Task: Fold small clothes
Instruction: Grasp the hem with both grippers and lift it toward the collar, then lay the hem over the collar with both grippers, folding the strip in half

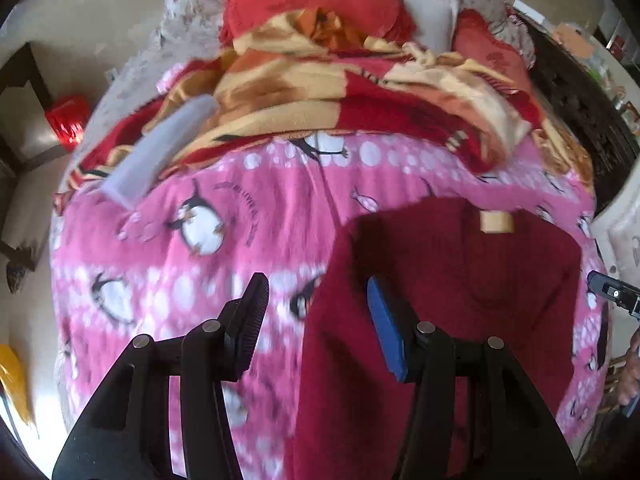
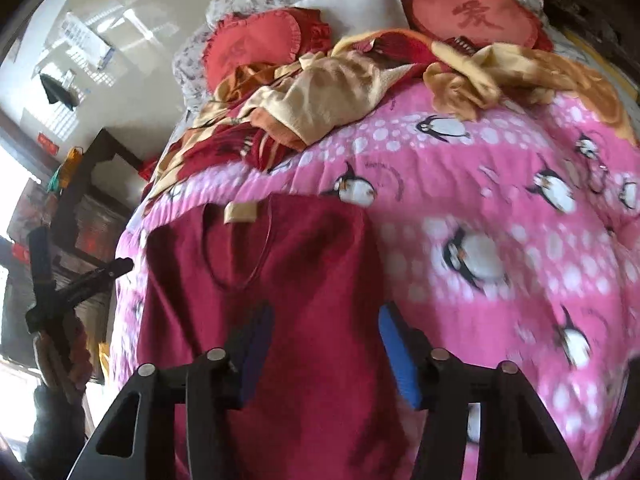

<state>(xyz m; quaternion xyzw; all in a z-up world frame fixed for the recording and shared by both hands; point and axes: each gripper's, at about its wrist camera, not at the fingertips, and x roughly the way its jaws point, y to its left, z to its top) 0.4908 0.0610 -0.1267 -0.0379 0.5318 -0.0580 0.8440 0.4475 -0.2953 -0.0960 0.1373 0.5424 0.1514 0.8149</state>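
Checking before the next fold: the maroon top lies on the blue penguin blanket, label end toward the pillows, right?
Not quite: the blanket is pink, not blue. The right wrist view shows the top on it, label toward the pillows.

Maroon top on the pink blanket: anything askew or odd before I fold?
The maroon top lies fairly flat on the penguin blanket, label at the neckline showing. The one oddity is a translucent strip lying loose on the bed's far left. Motion blur hides fine wrinkles.

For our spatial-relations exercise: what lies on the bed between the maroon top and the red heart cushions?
In both wrist views: pink penguin blanket, then a heap of red-and-yellow cloth, between the maroon top and the cushions.
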